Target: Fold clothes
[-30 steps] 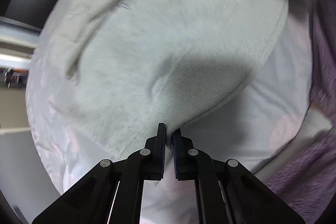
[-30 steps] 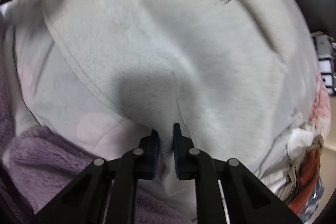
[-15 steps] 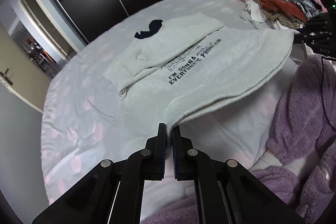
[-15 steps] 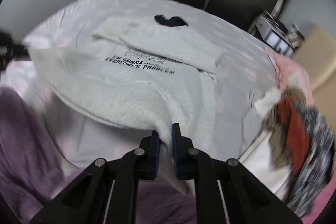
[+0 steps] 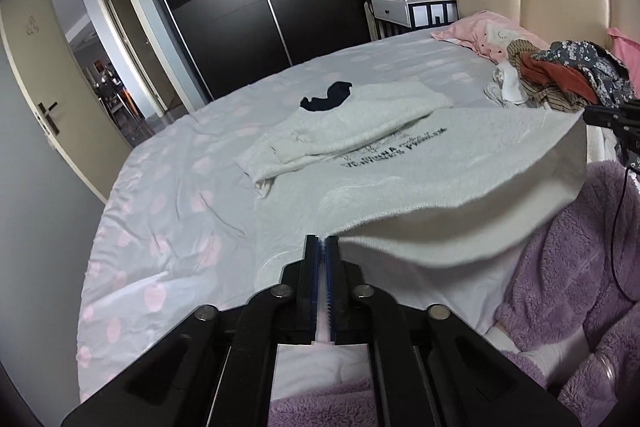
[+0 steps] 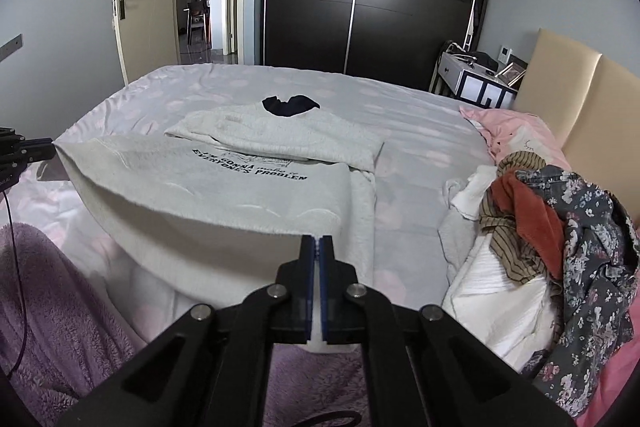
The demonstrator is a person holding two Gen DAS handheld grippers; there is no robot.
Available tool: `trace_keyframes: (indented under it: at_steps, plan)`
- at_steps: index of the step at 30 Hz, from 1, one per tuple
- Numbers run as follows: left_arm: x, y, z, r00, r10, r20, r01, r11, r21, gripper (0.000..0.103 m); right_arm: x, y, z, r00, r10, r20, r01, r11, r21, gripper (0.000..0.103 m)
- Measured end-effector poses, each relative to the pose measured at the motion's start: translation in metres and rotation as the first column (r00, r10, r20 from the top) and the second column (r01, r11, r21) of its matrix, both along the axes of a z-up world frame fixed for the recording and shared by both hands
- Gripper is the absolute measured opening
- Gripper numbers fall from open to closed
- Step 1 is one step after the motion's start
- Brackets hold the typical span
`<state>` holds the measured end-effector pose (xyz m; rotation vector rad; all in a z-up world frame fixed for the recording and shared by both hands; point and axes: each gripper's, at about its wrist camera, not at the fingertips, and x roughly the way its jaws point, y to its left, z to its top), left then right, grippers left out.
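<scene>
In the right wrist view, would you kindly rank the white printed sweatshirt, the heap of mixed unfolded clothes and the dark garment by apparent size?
1. White printed sweatshirt
2. Heap of mixed unfolded clothes, though nearer the camera, so the gap is unsure
3. Dark garment, farthest away

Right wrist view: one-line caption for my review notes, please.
Both grippers, right and left, lift the hem of a white sweatshirt off the bed.
</scene>
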<state>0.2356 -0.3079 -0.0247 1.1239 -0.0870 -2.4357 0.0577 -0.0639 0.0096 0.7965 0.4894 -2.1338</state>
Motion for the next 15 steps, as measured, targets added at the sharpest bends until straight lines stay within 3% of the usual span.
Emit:
trace_keyframes:
  at_steps: [8, 11, 15]
  plan:
    - [-0.007, -0.001, 0.001, 0.996, -0.031, 0.079, 0.032, 0.999, -0.005, 0.0, -0.001, -0.005, -0.012, 0.998, 0.061, 0.035, -0.063, 0.995, 0.075, 0.0]
    - [-0.011, -0.012, -0.002, 0.994, -0.024, 0.11, 0.019, 0.999, 0.048, 0.001, -0.015, -0.006, -0.018, 0.993, 0.075, 0.091, -0.085, 0.99, 0.113, 0.001]
    - [-0.015, -0.037, -0.016, 0.986, -0.001, 0.168, -0.027, 0.986, 0.167, 0.004, -0.049, -0.008, -0.038, 0.969, 0.058, 0.24, -0.101, 0.98, 0.169, 0.003]
